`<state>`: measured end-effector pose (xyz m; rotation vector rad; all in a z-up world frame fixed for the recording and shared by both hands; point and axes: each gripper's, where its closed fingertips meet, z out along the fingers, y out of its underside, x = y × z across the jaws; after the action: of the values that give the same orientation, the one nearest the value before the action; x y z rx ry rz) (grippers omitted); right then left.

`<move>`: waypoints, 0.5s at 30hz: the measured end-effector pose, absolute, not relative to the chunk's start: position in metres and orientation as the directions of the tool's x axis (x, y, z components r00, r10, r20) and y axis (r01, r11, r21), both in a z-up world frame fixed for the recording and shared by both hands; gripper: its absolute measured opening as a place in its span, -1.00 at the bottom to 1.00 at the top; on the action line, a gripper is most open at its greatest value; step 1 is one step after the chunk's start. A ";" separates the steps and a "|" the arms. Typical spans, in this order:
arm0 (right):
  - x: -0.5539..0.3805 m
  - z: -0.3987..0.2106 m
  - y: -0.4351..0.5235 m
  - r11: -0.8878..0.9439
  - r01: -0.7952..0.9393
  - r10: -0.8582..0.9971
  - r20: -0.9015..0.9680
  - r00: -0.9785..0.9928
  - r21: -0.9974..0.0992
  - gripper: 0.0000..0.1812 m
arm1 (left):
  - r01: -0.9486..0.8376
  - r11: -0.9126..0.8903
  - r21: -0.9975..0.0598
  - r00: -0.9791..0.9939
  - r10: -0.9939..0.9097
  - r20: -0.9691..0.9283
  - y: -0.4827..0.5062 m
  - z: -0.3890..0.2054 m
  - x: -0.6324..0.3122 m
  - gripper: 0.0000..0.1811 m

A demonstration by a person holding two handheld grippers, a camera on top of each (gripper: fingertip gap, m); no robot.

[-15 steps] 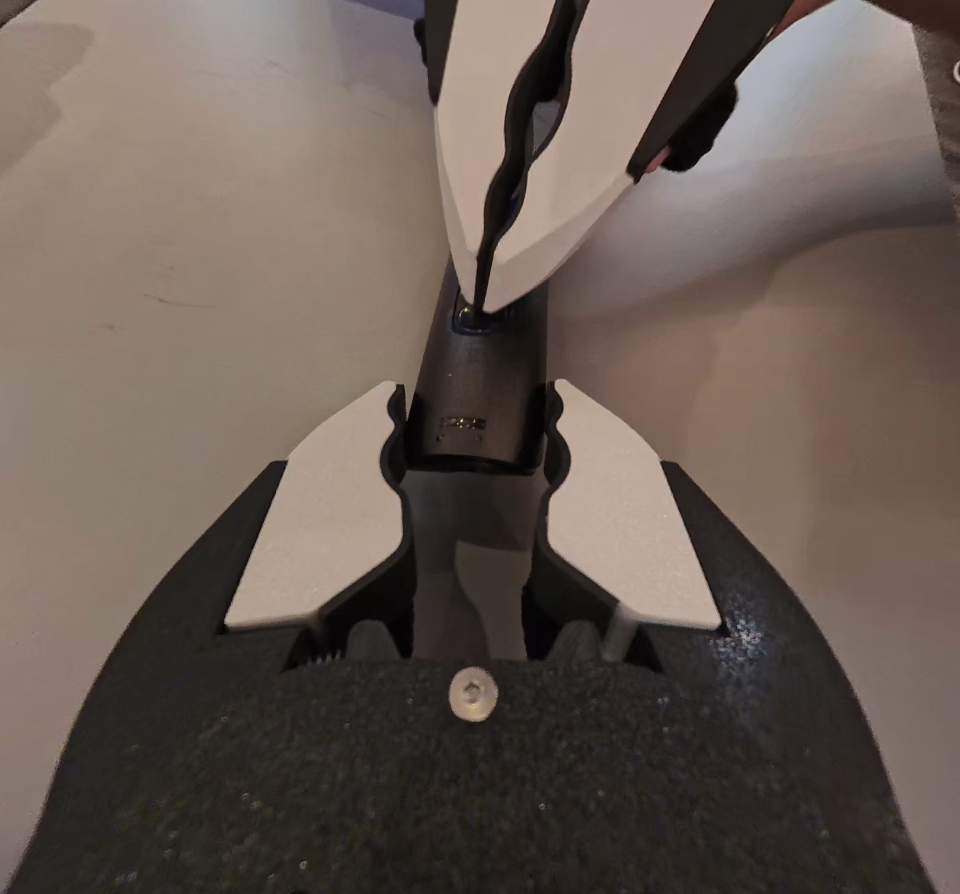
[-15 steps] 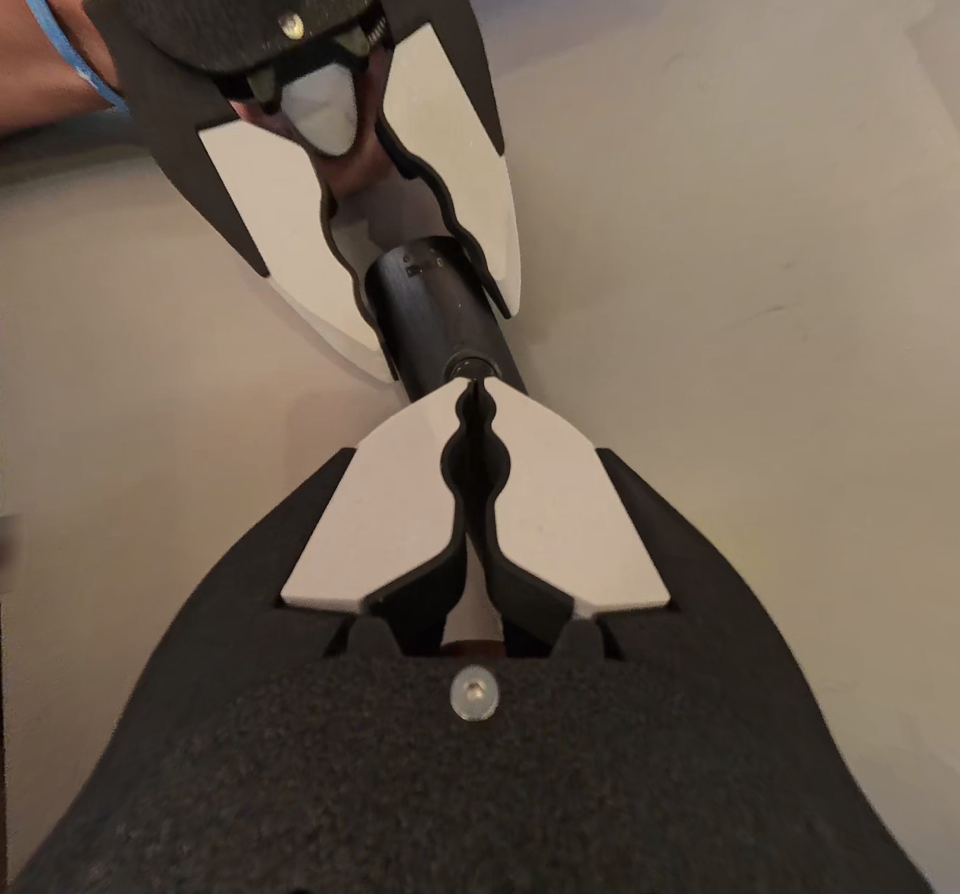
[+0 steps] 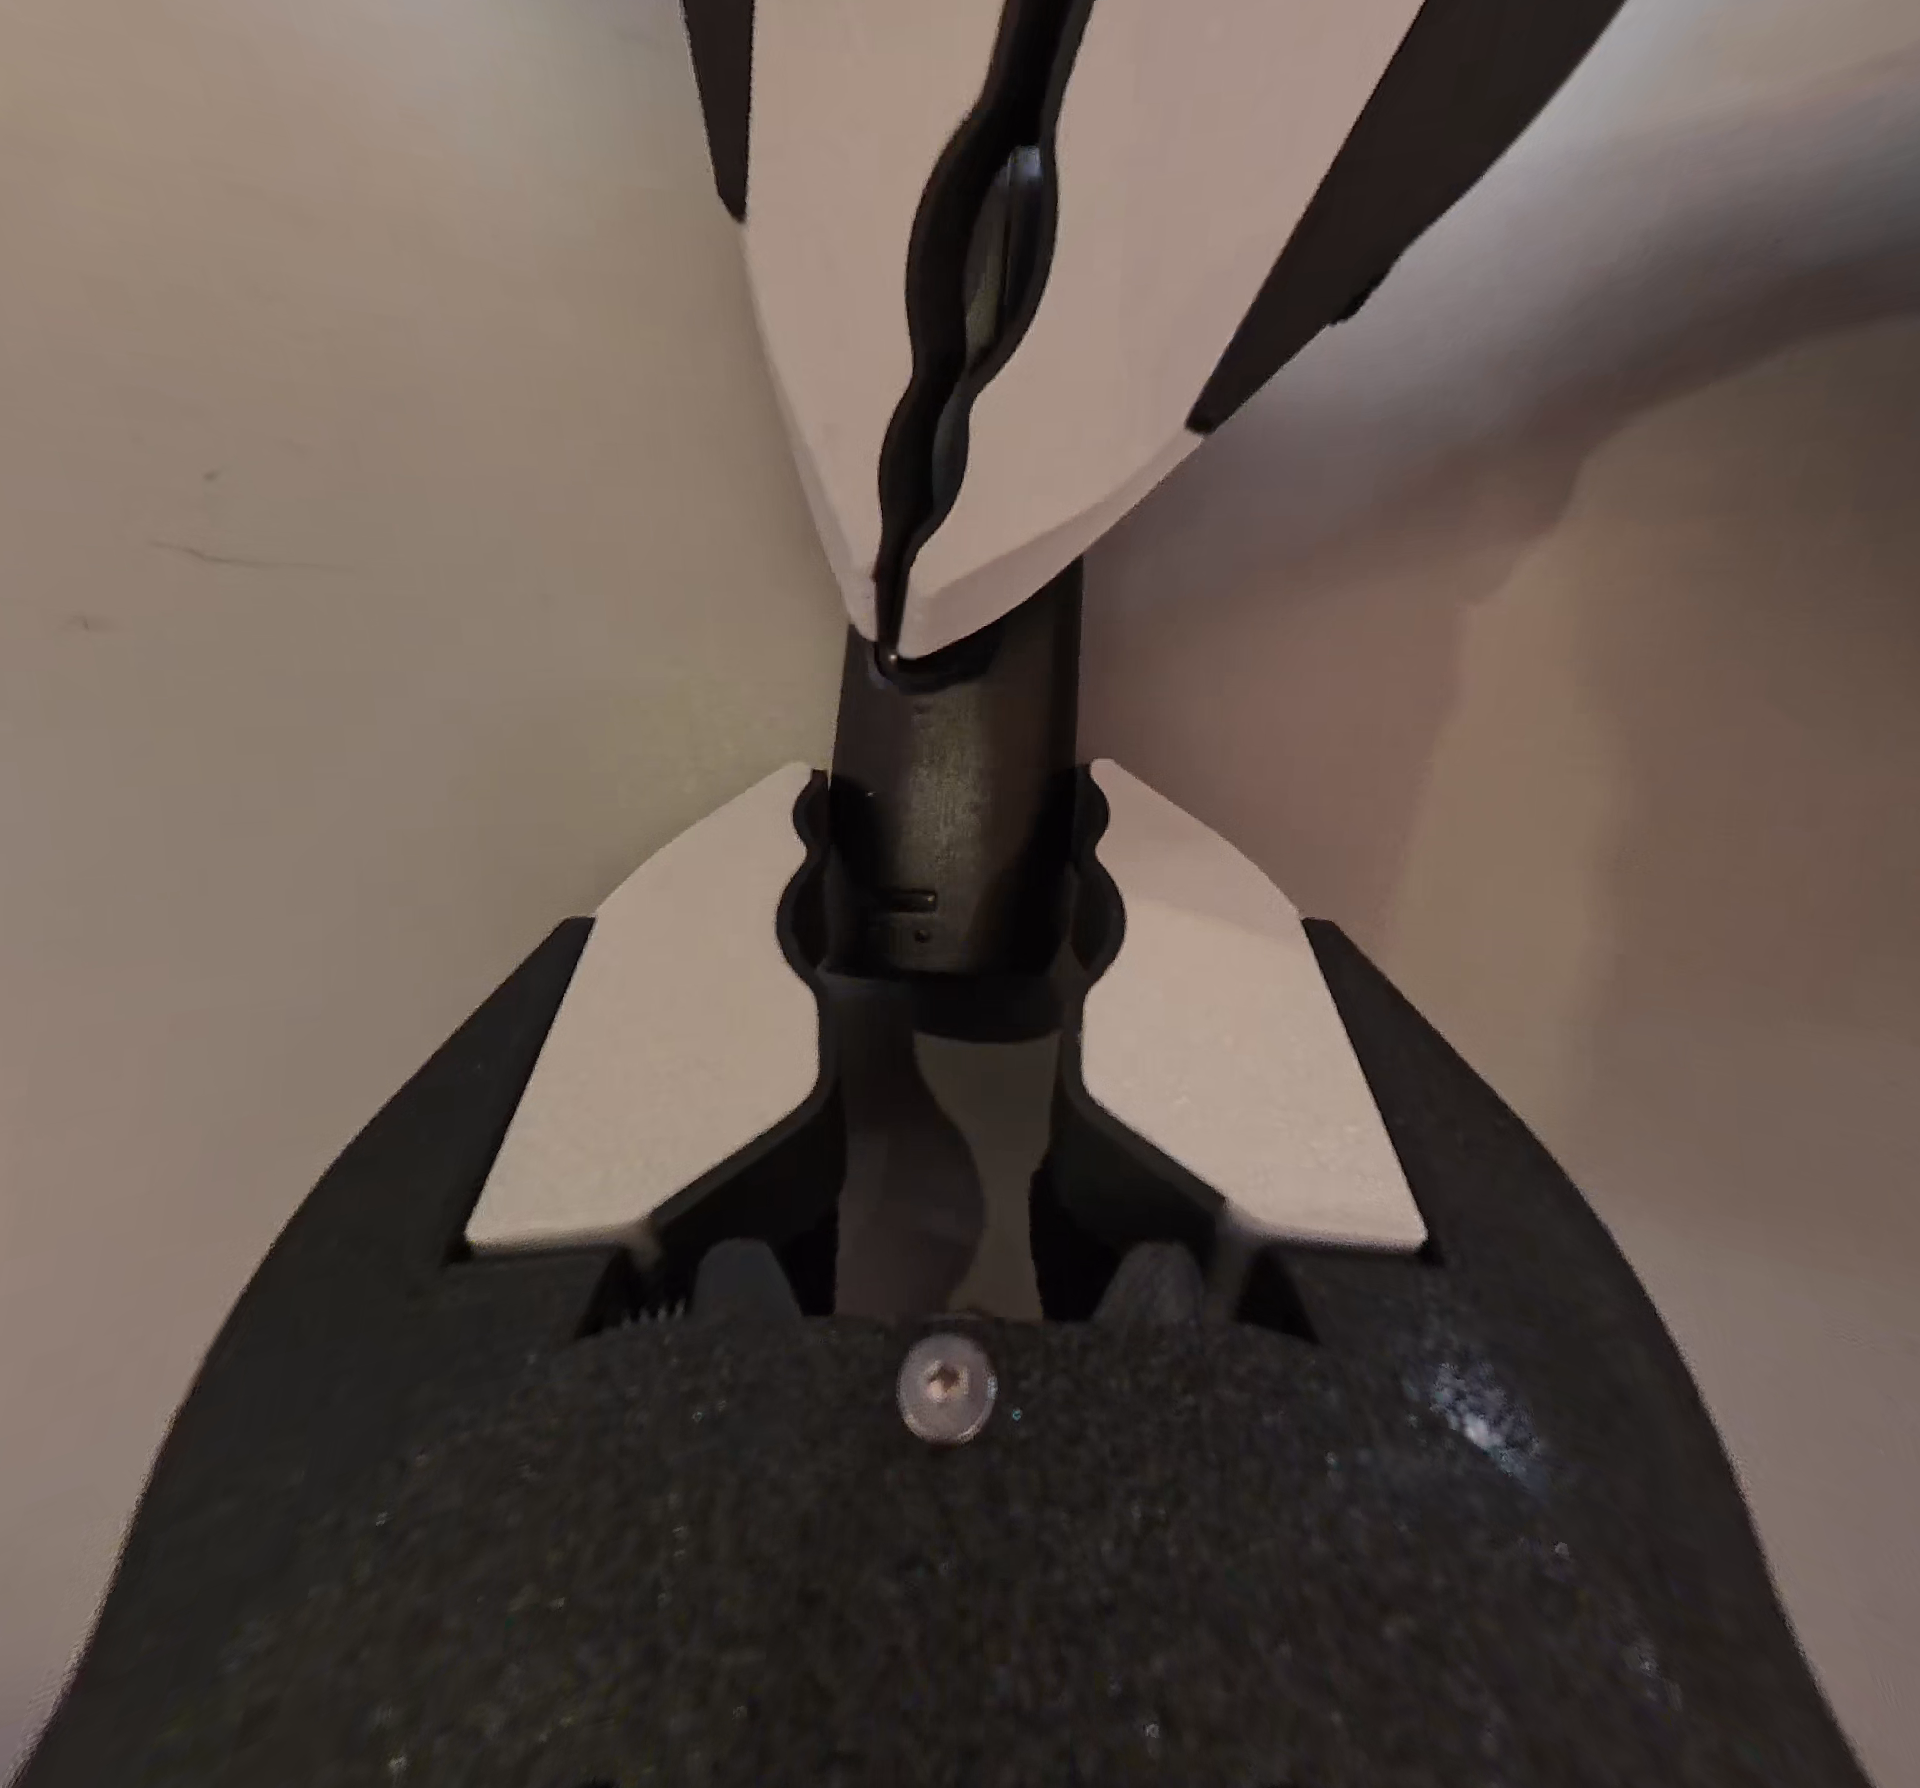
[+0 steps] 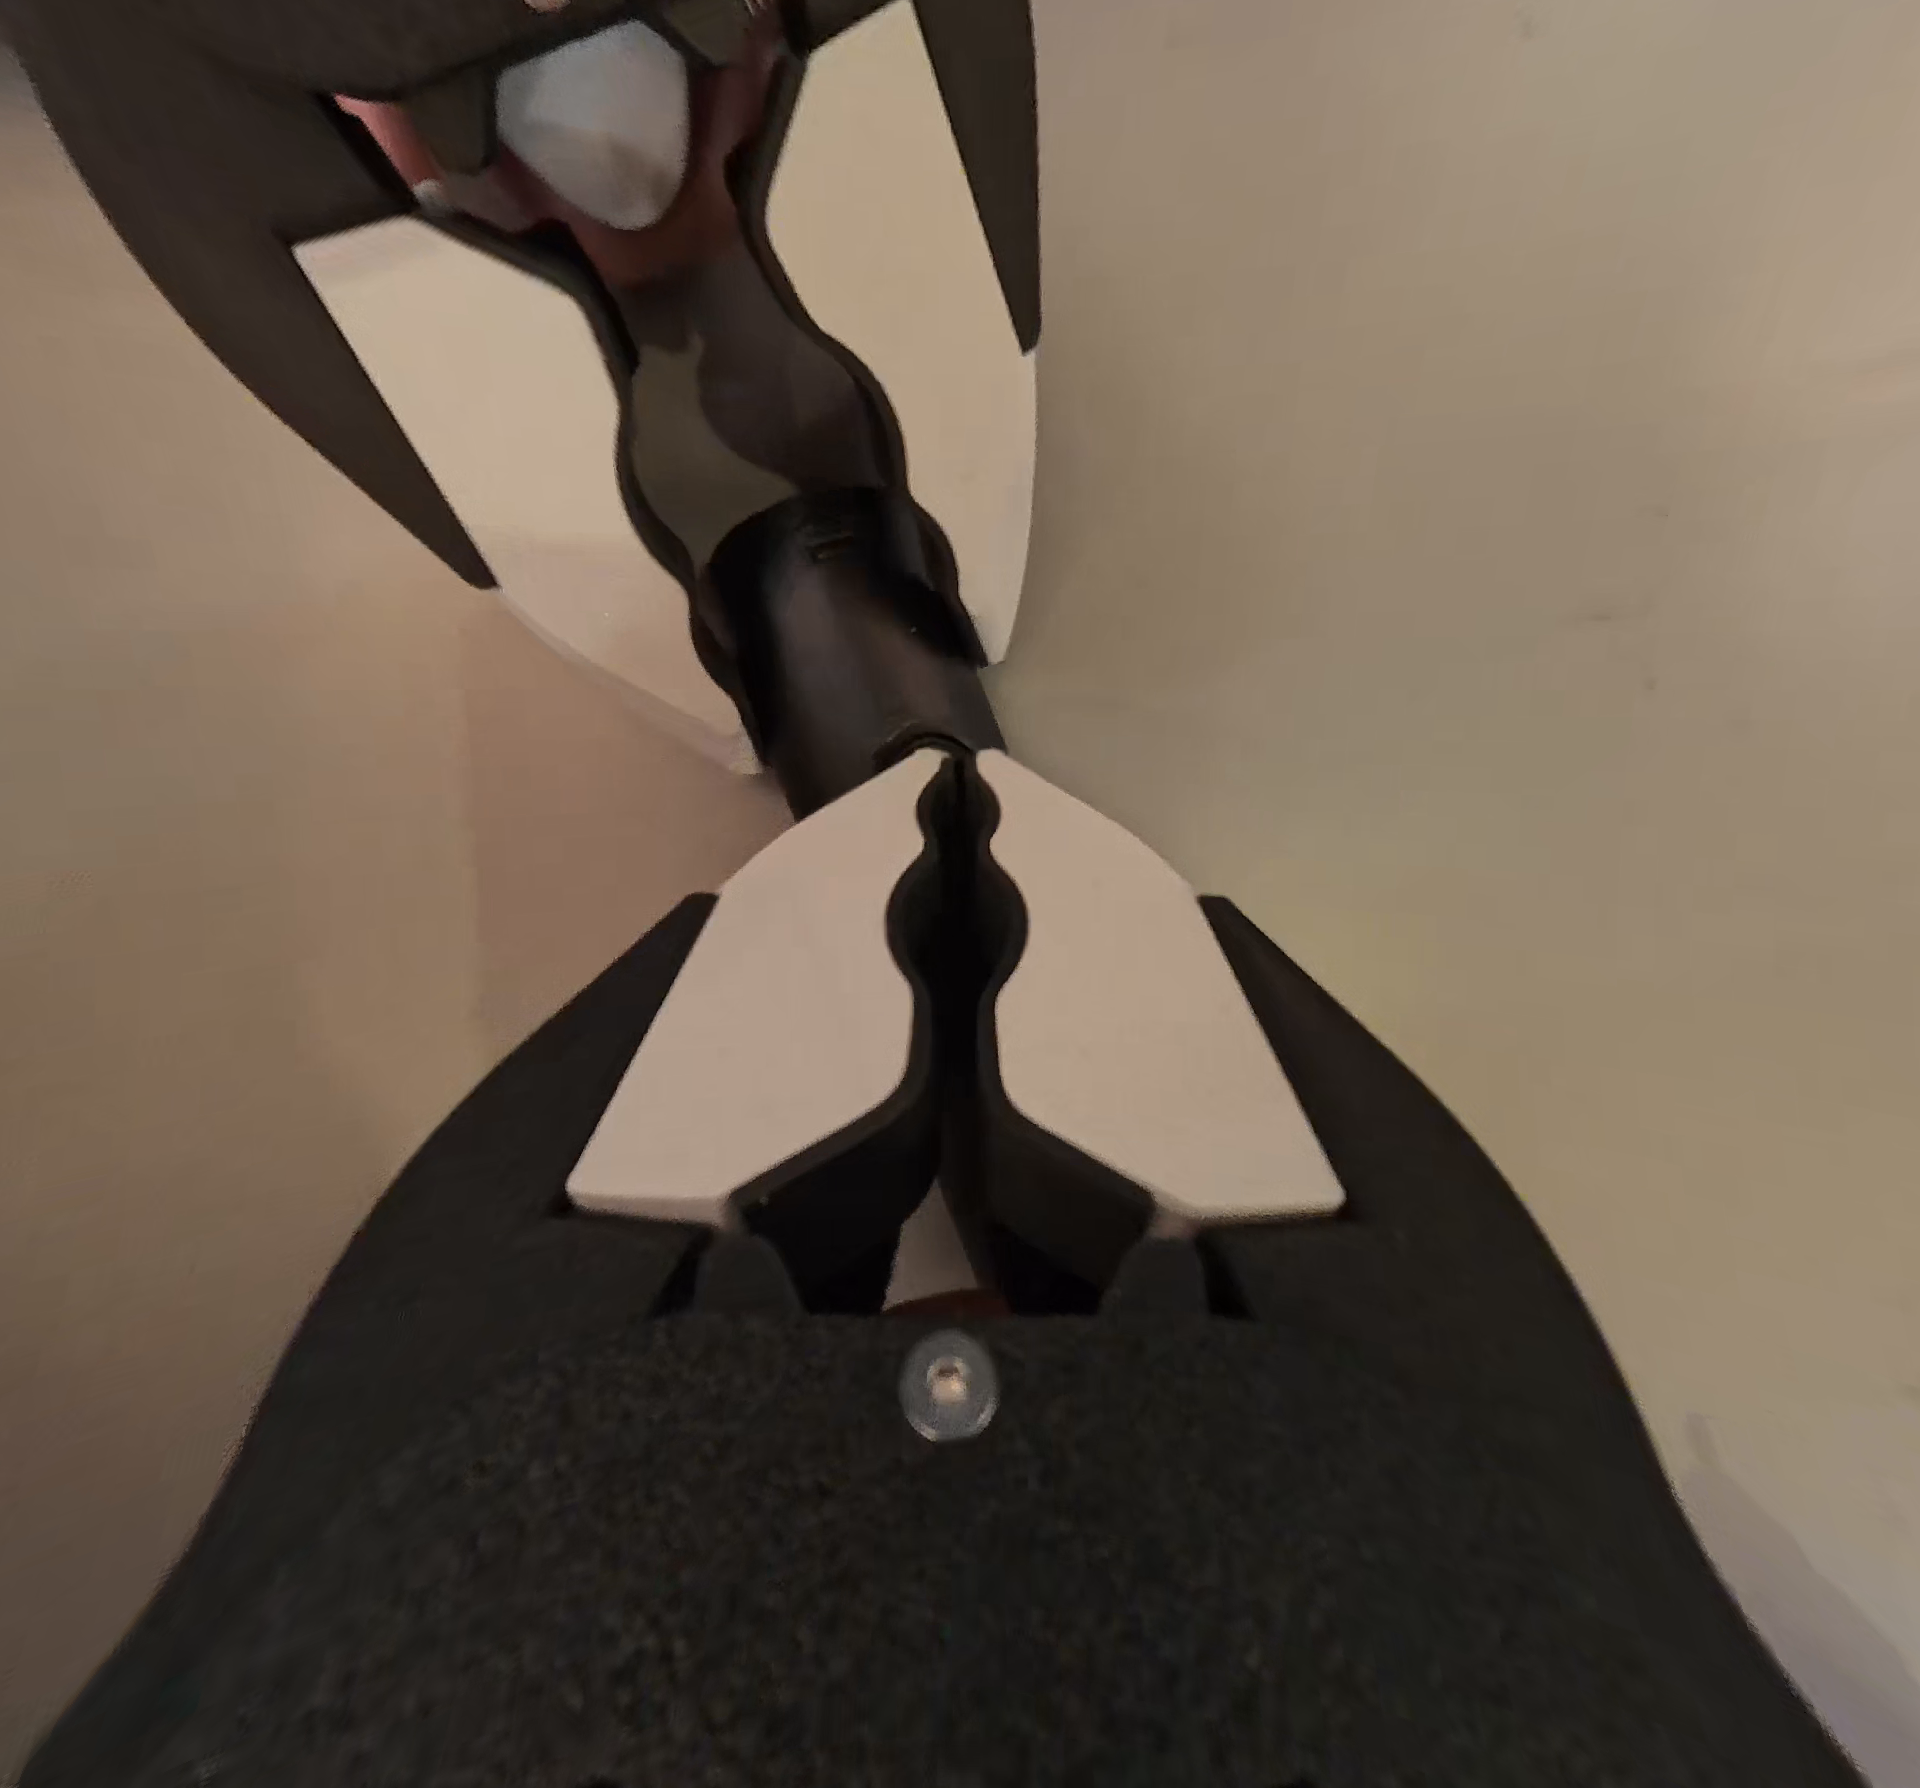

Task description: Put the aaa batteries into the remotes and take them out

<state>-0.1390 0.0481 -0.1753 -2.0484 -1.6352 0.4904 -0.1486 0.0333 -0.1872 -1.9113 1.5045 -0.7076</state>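
Both views closer now; left hand-held gripper point(image 3: 951, 782) clamps remote point(image 3: 940, 803).

We held our left gripper point(image 3: 951, 782) parted around a dark body, our right gripper point(image 4: 948, 756) pinched together opposite it.

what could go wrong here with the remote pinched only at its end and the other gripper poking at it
The left gripper clamps only the near end of the black remote, so pressure from the shut right gripper at the compartment edge could lever it loose. The narrow tips might also slip off. Whether a battery is inside cannot be seen.
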 end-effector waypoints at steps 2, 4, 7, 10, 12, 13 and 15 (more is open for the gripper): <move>-0.139 -0.174 0.050 -0.172 0.806 0.975 0.020 0.222 -0.566 -0.99 | -0.630 -0.185 -0.754 0.212 -0.975 0.062 0.033 -0.183 -0.149 -0.55; -0.138 -0.174 0.049 -0.175 0.808 0.977 -0.001 0.212 -0.562 -0.99 | -0.628 -0.177 -0.757 0.207 -0.977 0.057 0.032 -0.182 -0.148 -0.55; -0.136 -0.173 0.048 -0.186 0.808 0.976 -0.010 0.217 -0.559 -1.00 | -0.626 -0.191 -0.756 0.201 -0.976 0.080 0.032 -0.183 -0.147 -0.53; -0.137 -0.170 0.043 -0.246 0.772 0.967 -0.097 0.234 -0.587 -1.00 | -0.627 -0.190 -0.755 0.202 -0.976 0.077 0.032 -0.183 -0.147 -0.53; -0.135 -0.168 0.042 -0.286 0.758 0.958 -0.144 0.250 -0.586 -1.00 | -0.628 -0.201 -0.752 0.205 -0.975 0.090 0.032 -0.184 -0.147 -0.52; -0.134 -0.167 0.042 -0.286 0.758 0.958 -0.143 0.250 -0.586 -0.99 | -0.632 -0.207 -0.747 0.206 -0.974 0.095 0.032 -0.185 -0.147 -0.52; -0.131 -0.165 0.043 -0.242 0.775 0.969 -0.099 0.228 -0.583 -0.98 | -0.665 -0.216 -0.715 0.204 -0.973 0.104 0.031 -0.191 -0.147 -0.47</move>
<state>-0.1313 0.0434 -0.1652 -2.0953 -1.6054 0.6331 -0.1474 0.0308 -0.1907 -1.9548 1.5171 -0.7615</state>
